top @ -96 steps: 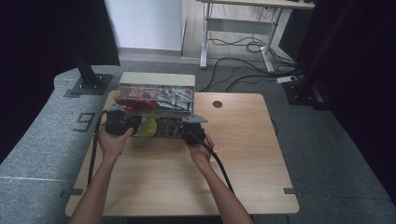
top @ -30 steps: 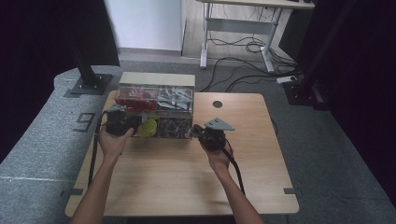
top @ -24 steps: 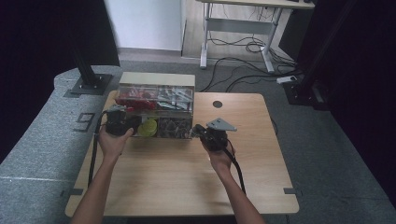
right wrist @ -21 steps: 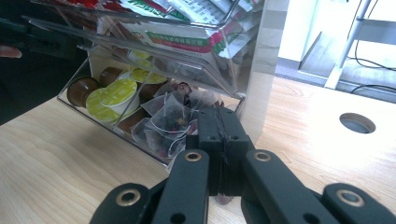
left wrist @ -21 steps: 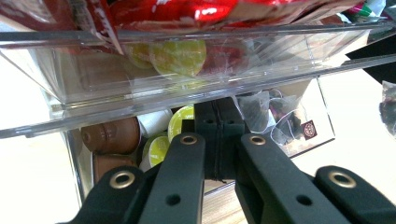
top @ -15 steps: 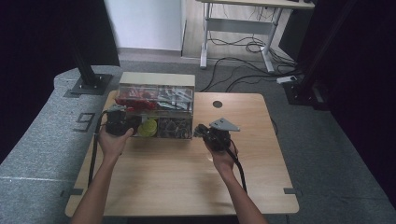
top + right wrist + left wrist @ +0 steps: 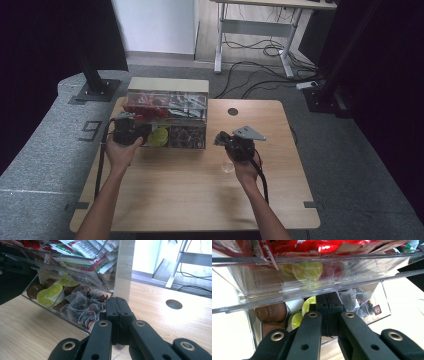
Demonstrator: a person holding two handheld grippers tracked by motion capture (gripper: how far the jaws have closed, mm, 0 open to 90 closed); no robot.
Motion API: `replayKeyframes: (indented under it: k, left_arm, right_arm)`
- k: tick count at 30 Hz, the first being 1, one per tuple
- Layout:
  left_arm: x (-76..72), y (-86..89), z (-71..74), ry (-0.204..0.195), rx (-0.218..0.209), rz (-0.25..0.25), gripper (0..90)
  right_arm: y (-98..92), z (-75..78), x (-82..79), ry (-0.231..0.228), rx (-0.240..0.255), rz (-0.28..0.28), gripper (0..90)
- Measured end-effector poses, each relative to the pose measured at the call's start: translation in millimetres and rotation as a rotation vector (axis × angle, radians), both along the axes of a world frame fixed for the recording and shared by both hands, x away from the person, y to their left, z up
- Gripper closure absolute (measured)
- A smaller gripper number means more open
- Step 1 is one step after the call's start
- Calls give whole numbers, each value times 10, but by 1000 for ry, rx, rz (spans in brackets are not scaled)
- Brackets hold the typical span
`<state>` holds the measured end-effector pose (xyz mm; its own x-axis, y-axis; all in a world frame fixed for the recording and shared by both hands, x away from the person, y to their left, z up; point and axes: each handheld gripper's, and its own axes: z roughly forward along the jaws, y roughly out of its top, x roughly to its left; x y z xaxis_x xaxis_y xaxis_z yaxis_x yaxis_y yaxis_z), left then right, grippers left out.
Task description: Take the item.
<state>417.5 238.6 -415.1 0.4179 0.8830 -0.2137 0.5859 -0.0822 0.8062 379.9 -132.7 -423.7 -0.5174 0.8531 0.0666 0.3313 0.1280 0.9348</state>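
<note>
Two grippers: both clenched, nothing held
Left gripper [image 7: 134,134]: jaws pressed together at the clear acrylic organiser box [image 7: 167,120], left end, by the yellow-lidded capsules [image 7: 158,136]
Right gripper [image 7: 226,141]: off the organiser's right end, over the wooden table [image 7: 200,190]
Nearer hand: left, I'd say

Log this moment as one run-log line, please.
left gripper: shut, at organizer front | right gripper: shut, empty, beside organizer | clear organizer: coffee pods, tea bags inside
</note>
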Motion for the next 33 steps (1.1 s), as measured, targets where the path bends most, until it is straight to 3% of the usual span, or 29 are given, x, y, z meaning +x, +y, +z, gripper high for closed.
replayKeyframes:
  k: [33]
  left_arm:
    - [-18,3,9,-4,1,3,898]
  right_arm:
    - [-363,-70,-183,-8,-2,-50,890]
